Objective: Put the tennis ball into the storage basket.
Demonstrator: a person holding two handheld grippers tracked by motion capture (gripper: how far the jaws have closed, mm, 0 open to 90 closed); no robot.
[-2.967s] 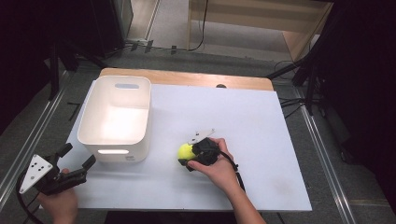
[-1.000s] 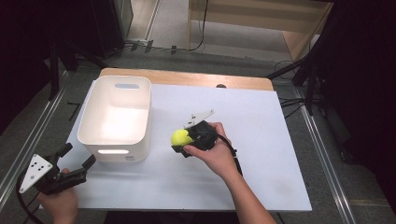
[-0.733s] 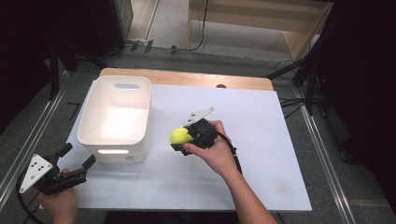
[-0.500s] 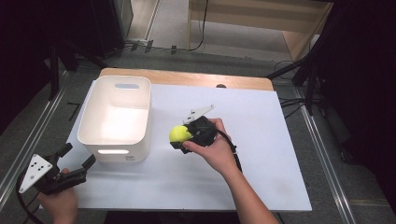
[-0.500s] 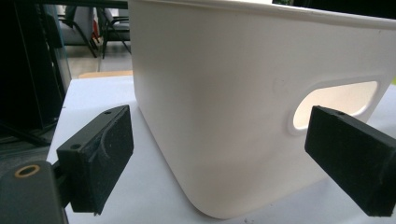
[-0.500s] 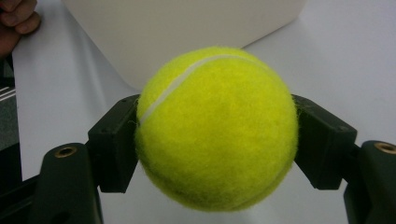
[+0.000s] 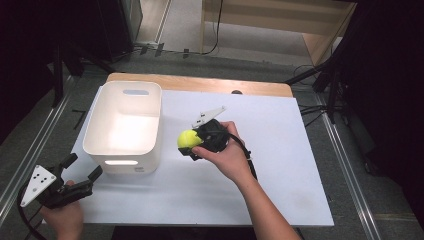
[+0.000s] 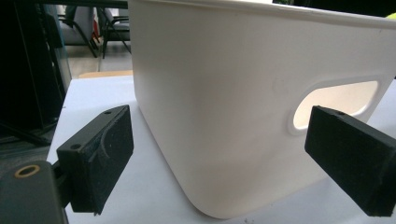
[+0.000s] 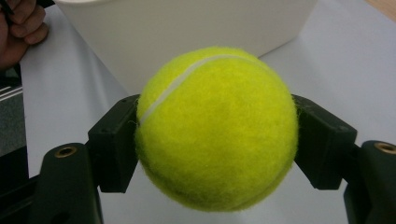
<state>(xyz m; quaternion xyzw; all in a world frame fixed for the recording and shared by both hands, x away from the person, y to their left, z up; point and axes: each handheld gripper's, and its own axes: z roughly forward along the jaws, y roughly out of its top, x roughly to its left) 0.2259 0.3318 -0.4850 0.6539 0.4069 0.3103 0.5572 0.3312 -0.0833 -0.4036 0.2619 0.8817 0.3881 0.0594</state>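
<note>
In the high view, the right gripper [image 7: 196, 144] sits at the middle of the frame, clamped on a yellow ball [image 7: 189, 139] that is lifted off the white desk [image 7: 280, 150]. The bin [image 7: 125, 126], a white tub with handle cut-outs, stands just left of the ball, its near wall a short way off; so the ball has to travel left and clear the rim, and this hand is by far the nearer one. The bin looks empty, as far as its bright floor shows. At the lower left corner the left gripper [image 7: 80, 167] rests near the desk edge with its jaws spread wide and nothing between them, pointing up-right toward the bin's near corner. In the left gripper view, the two black pads [image 8: 100, 156] stand far apart at the bottom of the frame, and the bin [image 8: 243, 93] rises close ahead, its handle slot at the right. In the right gripper view, the ball [image 9: 217, 128] is centred and pressed between both jaws, with the bin [image 9: 187, 23] wall across the top of the frame behind it and a hand [image 9: 21, 25] at the upper left.
</note>
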